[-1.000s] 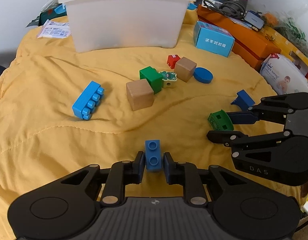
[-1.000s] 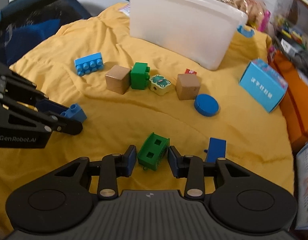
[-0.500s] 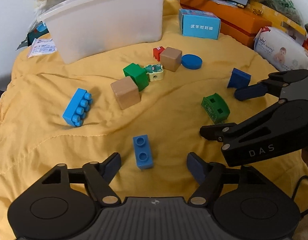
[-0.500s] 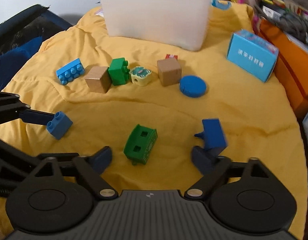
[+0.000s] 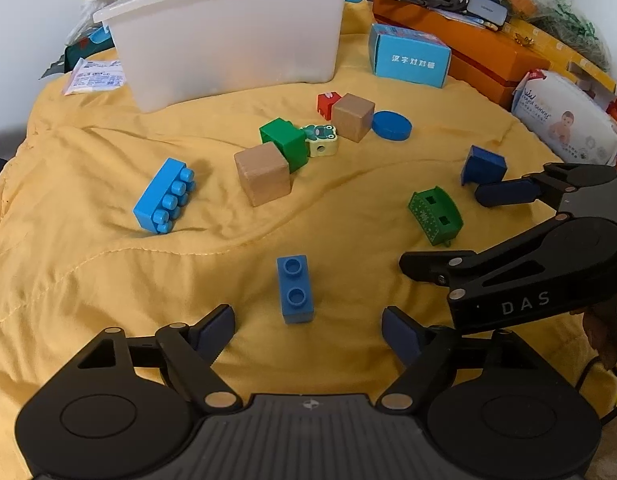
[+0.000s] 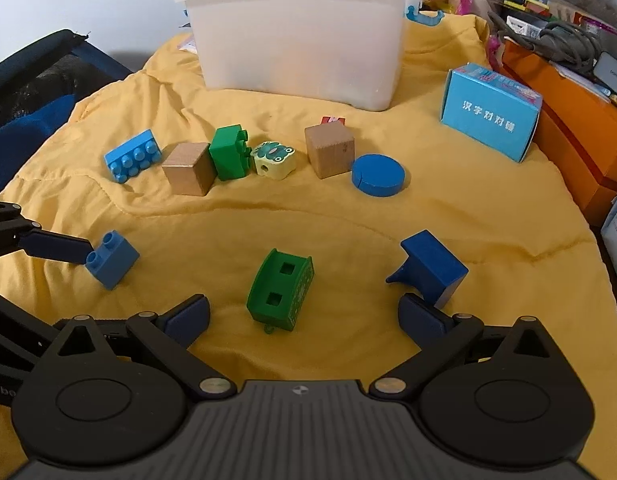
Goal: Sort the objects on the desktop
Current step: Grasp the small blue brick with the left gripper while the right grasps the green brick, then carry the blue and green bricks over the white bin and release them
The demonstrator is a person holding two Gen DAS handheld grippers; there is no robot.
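Note:
My left gripper (image 5: pixel 308 326) is open, with a small blue two-stud brick (image 5: pixel 294 289) lying free on the yellow cloth between its fingers. My right gripper (image 6: pixel 304 316) is open, with a green toy carriage (image 6: pixel 281 290) lying free between its fingers; the carriage also shows in the left wrist view (image 5: pixel 435 215). A dark blue block (image 6: pixel 432 268) lies tilted by the right finger. A white bin (image 6: pixel 300 60) stands at the back. The right gripper shows in the left wrist view (image 5: pixel 444 230), and the small blue brick in the right wrist view (image 6: pixel 110 260).
Mid-cloth lie a long blue brick (image 5: pixel 164 196), two wooden cubes (image 5: pixel 262 174) (image 5: pixel 353 117), a green brick (image 5: pixel 286 144), a frog block (image 5: pixel 322 140), a red block (image 5: pixel 327 103) and a blue disc (image 5: pixel 391 125). A blue box (image 5: pixel 408 56), orange boxes (image 5: pixel 468 48) and wipes (image 5: pixel 568 120) crowd the right.
Both grippers have opened and pulled back. The small blue brick and the green carriage, held one second ago, now lie on the cloth.

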